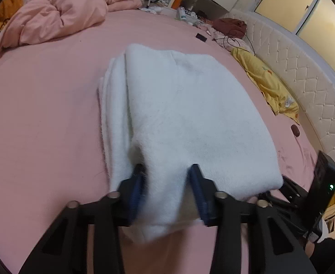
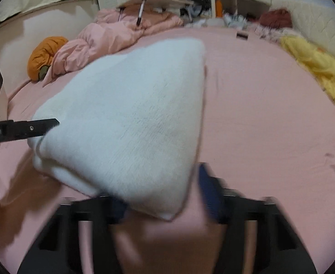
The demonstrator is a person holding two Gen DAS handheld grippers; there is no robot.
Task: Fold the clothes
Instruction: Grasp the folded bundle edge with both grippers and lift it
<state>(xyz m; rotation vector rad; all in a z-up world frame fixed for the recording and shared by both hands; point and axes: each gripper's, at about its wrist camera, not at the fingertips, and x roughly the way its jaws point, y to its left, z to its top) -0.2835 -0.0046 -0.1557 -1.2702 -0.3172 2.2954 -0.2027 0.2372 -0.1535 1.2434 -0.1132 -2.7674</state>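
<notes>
Our left claw (image 1: 167, 171) has the near edge of the white fleece garment (image 1: 185, 114) bunched between its blue pads, fingers set fairly wide, seemingly to carry that edge. Our right claw (image 2: 165, 191) straddles the garment's near corner; blur keeps us from telling whether it pinches. The garment lies already layered on the pink bed (image 1: 41, 114), stacked edges showing at its left, so both claws hold one side level.
</notes>
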